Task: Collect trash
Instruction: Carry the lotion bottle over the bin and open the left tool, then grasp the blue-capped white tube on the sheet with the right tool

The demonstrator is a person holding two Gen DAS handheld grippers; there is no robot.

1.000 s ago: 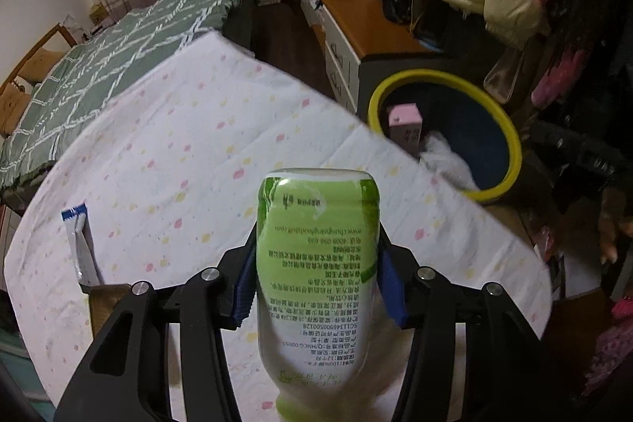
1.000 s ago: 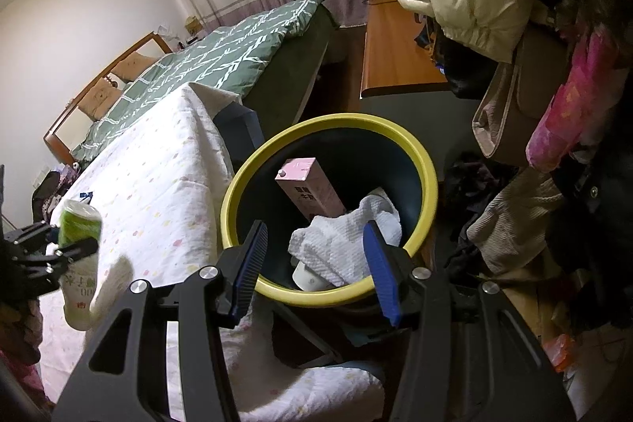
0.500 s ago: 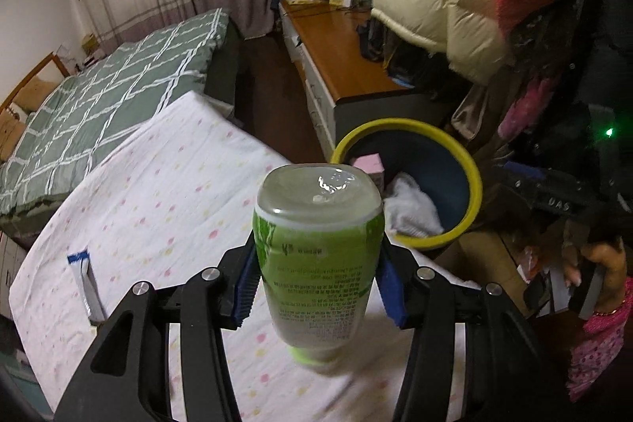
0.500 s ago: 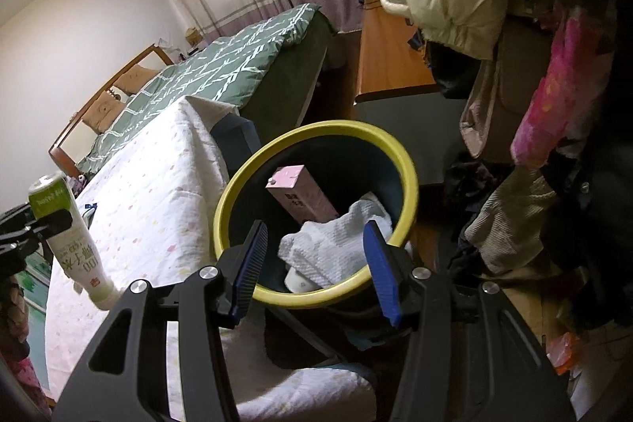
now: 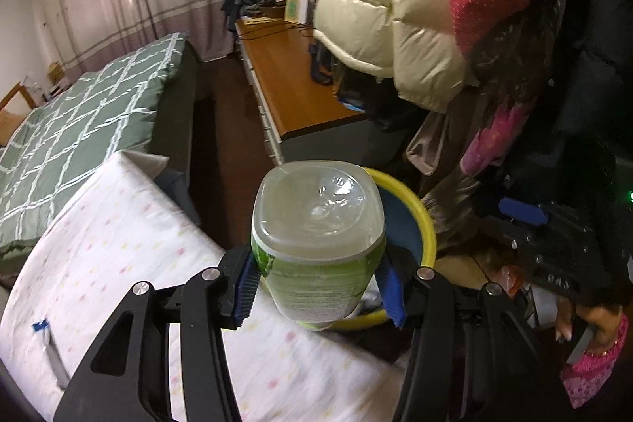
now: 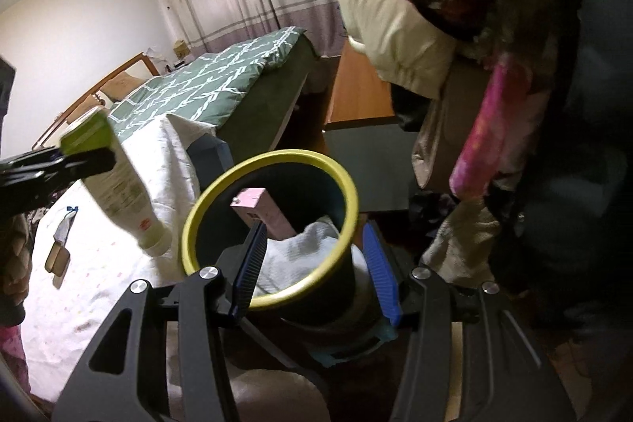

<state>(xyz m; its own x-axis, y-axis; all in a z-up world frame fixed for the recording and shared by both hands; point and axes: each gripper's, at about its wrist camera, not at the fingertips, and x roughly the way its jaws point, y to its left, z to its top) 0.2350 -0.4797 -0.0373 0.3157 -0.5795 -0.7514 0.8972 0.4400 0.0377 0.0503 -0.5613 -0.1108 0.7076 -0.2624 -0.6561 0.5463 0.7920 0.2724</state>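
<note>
bottle clamped upside down beside the bin

the left gripper (image 5: 318, 287) is closed on a green-labelled plastic bottle (image 5: 318, 244), its blue pads (image 5: 247, 283) pressing the label on either side. in the left wrist view the bottle's clear, squarish base faces the camera and fills the space between the fingers, while the body runs away and downward to a pale cap end. seen from the right wrist view, the same bottle (image 6: 114, 180) hangs tilted, base up and to the left, cap down and to the right, held across its upper part by the black finger. the cap end sits over the white dotted cloth (image 6: 99, 256), just beside the yellow rim of the trash bin (image 6: 273, 159) and outside it.

the right gripper (image 6: 312, 275) is spread wide with nothing between its fingers; the near rim of the bin shows in the gap between the blue pads (image 6: 379, 279). inside the bin a pink box (image 6: 261, 212) leans against a crumpled white cloth (image 6: 304, 248).

further back on the dotted cloth lies a small white tube with a blue end (image 5: 51, 354), well apart from the bottle. a green quilted bed (image 5: 79, 129) and a wooden desk (image 5: 292, 82) stand behind, and a cream puffer coat (image 5: 387, 6) hangs to the right.
</note>
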